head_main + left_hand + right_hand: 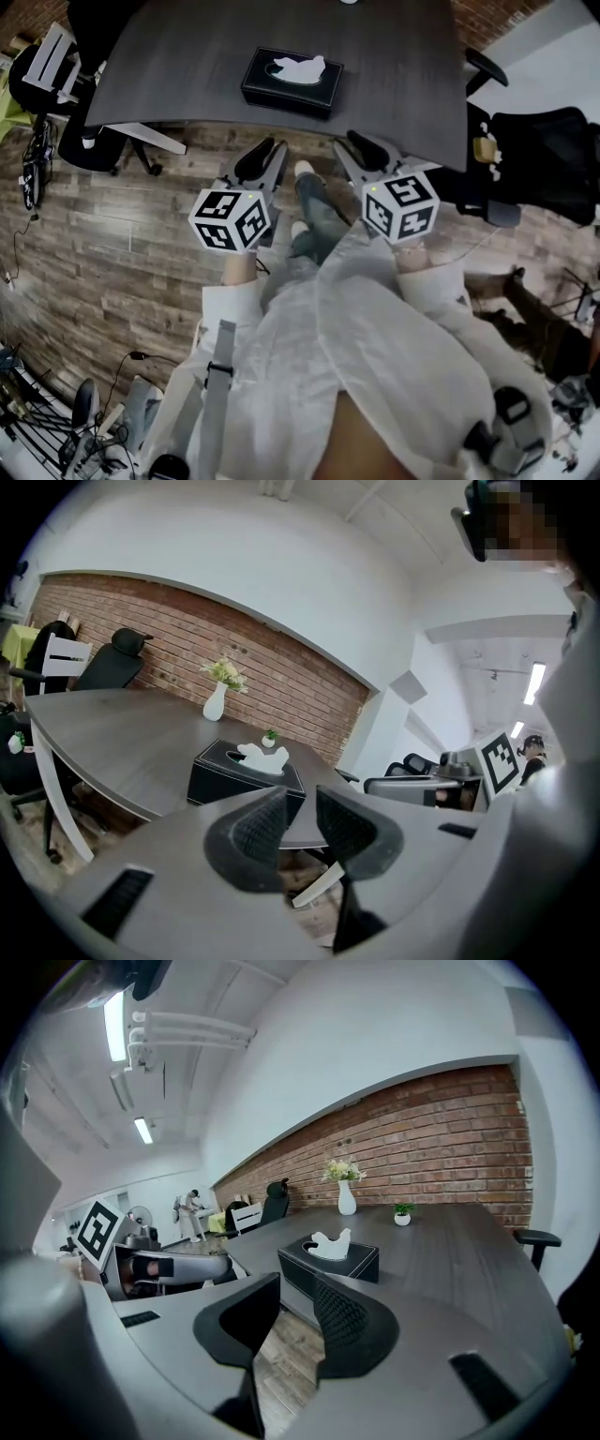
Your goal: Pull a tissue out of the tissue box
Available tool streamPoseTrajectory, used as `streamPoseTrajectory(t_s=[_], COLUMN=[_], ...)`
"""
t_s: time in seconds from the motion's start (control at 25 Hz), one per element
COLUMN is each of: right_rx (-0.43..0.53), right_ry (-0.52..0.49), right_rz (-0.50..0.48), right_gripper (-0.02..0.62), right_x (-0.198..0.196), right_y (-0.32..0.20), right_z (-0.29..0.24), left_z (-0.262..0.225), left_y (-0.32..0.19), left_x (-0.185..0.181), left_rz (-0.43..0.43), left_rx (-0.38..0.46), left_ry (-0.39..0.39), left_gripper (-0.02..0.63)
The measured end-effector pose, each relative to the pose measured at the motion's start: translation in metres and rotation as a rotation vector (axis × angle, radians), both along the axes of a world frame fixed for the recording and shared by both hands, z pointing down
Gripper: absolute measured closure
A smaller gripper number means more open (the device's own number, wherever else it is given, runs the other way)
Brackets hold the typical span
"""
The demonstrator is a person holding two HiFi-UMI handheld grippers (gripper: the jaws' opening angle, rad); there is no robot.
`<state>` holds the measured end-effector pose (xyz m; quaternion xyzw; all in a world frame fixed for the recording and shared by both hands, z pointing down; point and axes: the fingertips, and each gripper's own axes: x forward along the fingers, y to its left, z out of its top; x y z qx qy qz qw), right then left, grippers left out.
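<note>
Tissue box (292, 81) sits apart from left tongs (273, 150) and right tongs (344, 147), both narrowly parted, empty.

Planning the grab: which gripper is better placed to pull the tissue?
Left, narrowly. Both grippers are open, empty, short of the table. The left gripper lines up with the tissue box; the right gripper sits off its right corner.

One tissue box (292, 81); one vase (346, 1199); one table (187, 66)
</note>
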<state>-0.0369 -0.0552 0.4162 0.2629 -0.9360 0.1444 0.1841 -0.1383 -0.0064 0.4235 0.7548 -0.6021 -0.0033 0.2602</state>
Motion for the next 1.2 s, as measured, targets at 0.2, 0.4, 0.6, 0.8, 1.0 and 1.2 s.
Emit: streamPoseTrajectory(t_s=[0.2, 0.4, 0.6, 0.8, 1.0, 1.2], right_rx=[-0.011, -0.005, -0.002, 0.015, 0.023, 0.017], right_ry=[-0.01, -0.023, -0.044, -0.07, -0.083, -0.074], right_rz=[-0.006, -0.014, -0.028, -0.06, -0.095, -0.11], right_gripper=[0.503, 0.503, 0.503, 0.503, 0.503, 0.503], right_x=[-0.014, -0.03, -0.05, -0.073, -0.084, -0.085], right_y=[-0.02, -0.058, -0.104, -0.148, -0.177, -0.201], right_z=[0.004, -0.002, -0.005, -0.014, -0.018, -0.013], left_z=[0.006, -0.002, -0.015, -0.027, -0.03, -0.024], left_y=[-0.013, -0.043, -0.093, -0.138, -0.17, -0.199], left_x=[-0.019, -0.037, -0.053, -0.065, -0.068, -0.061], left_rz=[-0.031, -0.042, -0.035, -0.035, -0.016, 0.026], left_rx=[-0.02, -0.025, -0.002, 0.033, 0.031, 0.011], left_ry=[-0.007, -0.031, -0.067, -0.085, -0.117, -0.132], left_gripper=[0.514, 0.514, 0.514, 0.514, 0.514, 0.514])
